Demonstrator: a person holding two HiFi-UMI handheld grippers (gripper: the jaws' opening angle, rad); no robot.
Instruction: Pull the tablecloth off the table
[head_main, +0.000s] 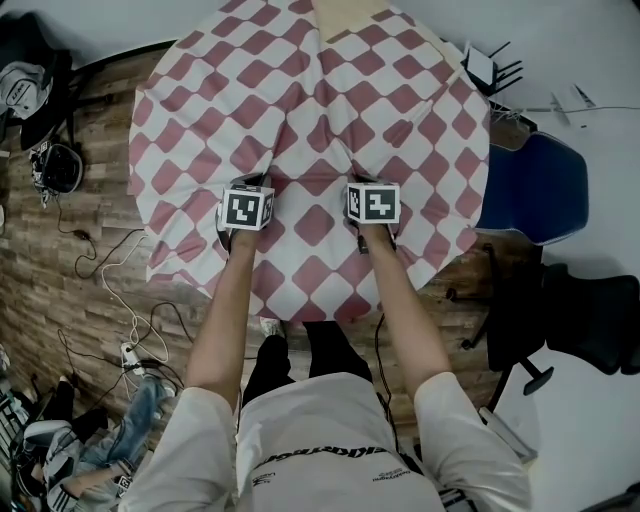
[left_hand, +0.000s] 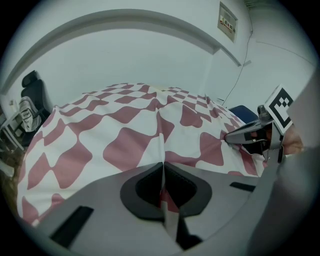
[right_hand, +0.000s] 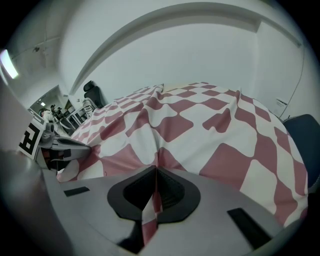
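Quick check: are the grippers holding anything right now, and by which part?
Both hold the tablecloth. The left gripper and the right gripper are each shut on a pinched-up fold in its near part, side by side.

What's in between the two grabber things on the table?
Only the checkered tablecloth, puckered into folds. The head view shows nothing else between the left gripper and the right gripper. Each one is pinching the cloth.
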